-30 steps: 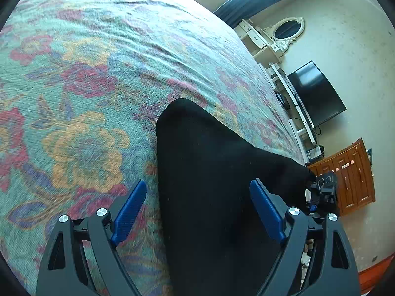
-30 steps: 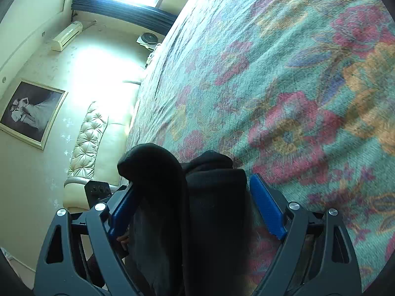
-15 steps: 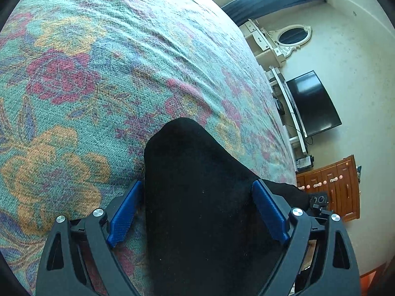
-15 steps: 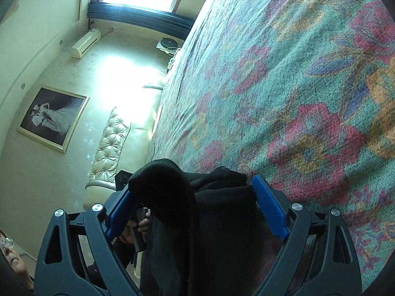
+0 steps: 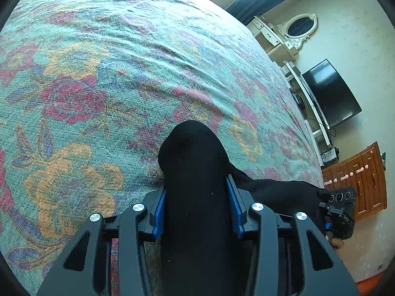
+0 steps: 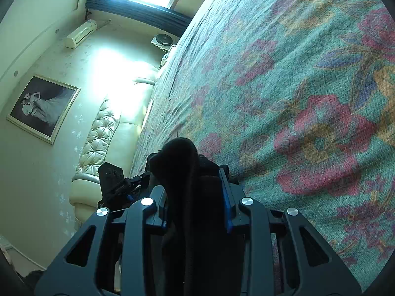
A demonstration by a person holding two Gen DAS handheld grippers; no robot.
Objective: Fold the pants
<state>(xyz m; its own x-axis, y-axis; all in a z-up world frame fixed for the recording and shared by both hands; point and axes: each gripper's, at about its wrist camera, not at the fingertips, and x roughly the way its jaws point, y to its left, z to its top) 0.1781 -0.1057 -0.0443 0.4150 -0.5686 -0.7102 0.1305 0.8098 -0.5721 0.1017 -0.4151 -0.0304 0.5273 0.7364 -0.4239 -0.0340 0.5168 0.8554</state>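
Near the bed's [image 5: 103, 79] edge, each hand-held gripper, left [image 5: 197, 206] and right [image 6: 195, 192], has just been closing and now pinches a bunched end of the black pants [image 5: 195, 162], presumably to lift and fold them.

Left tongs [image 5: 196, 198] low in the frame's centre, angled downward, jaws just closed, blue pads pressing black pants [image 5: 195, 162]. Right tongs [image 6: 195, 192] likewise at bottom centre, just clamped onto bunched cloth.
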